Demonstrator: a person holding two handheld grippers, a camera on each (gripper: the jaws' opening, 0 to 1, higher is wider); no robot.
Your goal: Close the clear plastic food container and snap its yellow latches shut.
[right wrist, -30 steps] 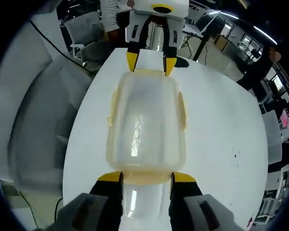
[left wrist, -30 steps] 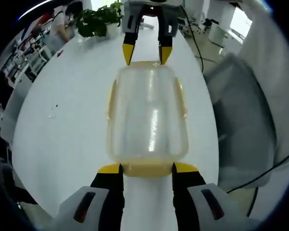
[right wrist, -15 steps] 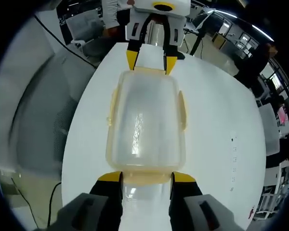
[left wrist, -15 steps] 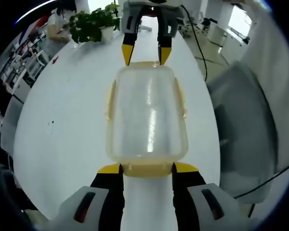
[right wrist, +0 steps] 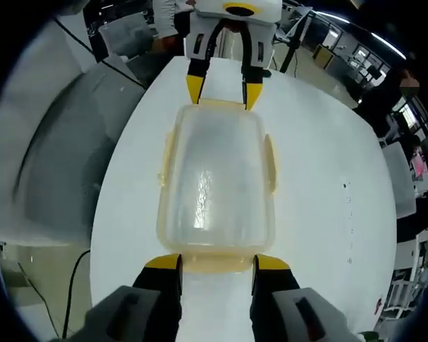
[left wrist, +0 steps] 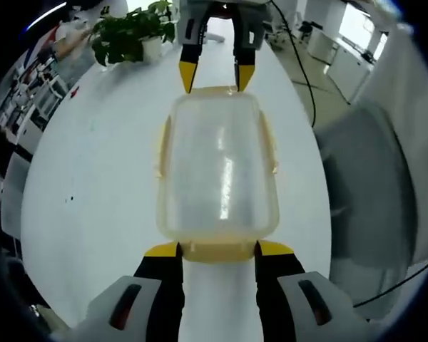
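Observation:
The clear plastic food container (left wrist: 217, 167) lies lengthwise between my two grippers above the white table (left wrist: 93, 178), lid on. Yellow side latches (left wrist: 162, 146) stick out along its long edges. My left gripper (left wrist: 217, 249) has its yellow-tipped jaws against the sides of the near end latch. My right gripper (left wrist: 212, 75) grips the far end the same way. From the other side, the container (right wrist: 215, 178) runs from my right gripper (right wrist: 217, 262) at the near end latch to my left gripper (right wrist: 220, 89) at the far end.
A potted plant (left wrist: 128, 35) stands at the table's far left. A grey chair (left wrist: 371, 185) sits off the table's right edge, and a black cable (left wrist: 299, 64) trails past it. Another grey chair (right wrist: 50, 157) sits by the table edge, and a person (right wrist: 167, 14) stands behind.
The table, plant and chairs have shifted in both views while the container stays fixed between both pairs of jaws. Neither grip has changed.

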